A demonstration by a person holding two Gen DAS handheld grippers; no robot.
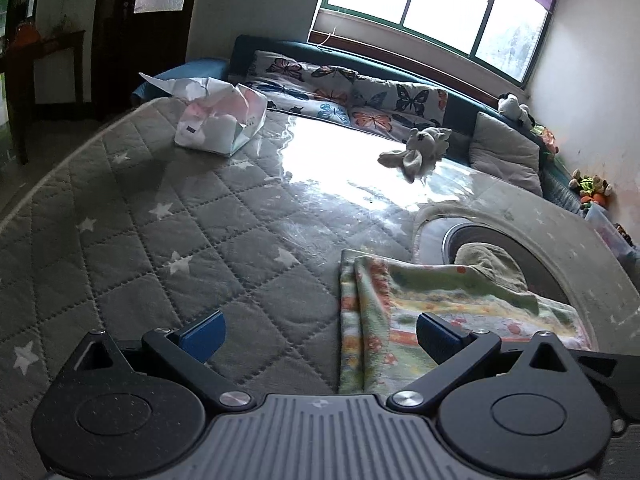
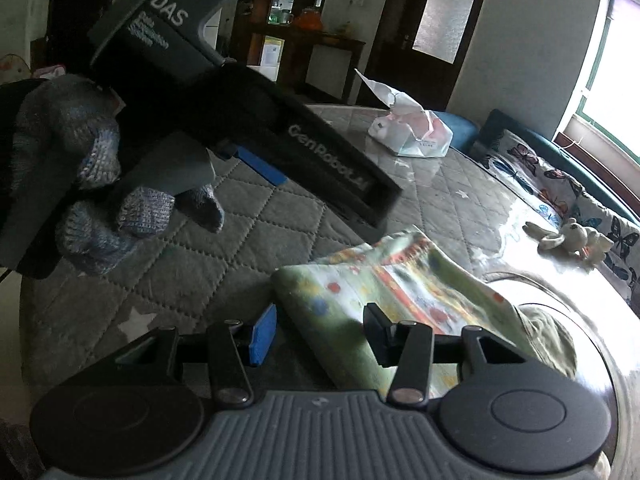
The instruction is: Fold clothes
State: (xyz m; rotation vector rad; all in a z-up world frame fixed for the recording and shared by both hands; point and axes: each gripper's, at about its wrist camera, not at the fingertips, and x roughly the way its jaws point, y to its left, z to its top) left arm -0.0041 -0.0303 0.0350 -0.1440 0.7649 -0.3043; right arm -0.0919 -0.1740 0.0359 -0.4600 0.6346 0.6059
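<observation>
A folded pale-green printed cloth (image 1: 404, 312) lies on a round table under a grey quilted star cover (image 1: 160, 220). My left gripper (image 1: 318, 334) is open and empty, low over the cloth's left edge, with its right finger above the cloth. My right gripper (image 2: 320, 330) is open and empty, straddling the cloth's near edge (image 2: 384, 280). The left gripper's body (image 2: 280, 132) and the gloved hand (image 2: 92, 184) holding it show in the right wrist view, up and left of the cloth.
A torn white paper bag (image 1: 220, 120) sits at the table's far side. A white plush toy (image 1: 416, 148) lies on the shiny clear cover. A round dark opening (image 1: 500, 256) with green fabric is behind the cloth. A butterfly-print sofa (image 1: 340, 92) runs under the window.
</observation>
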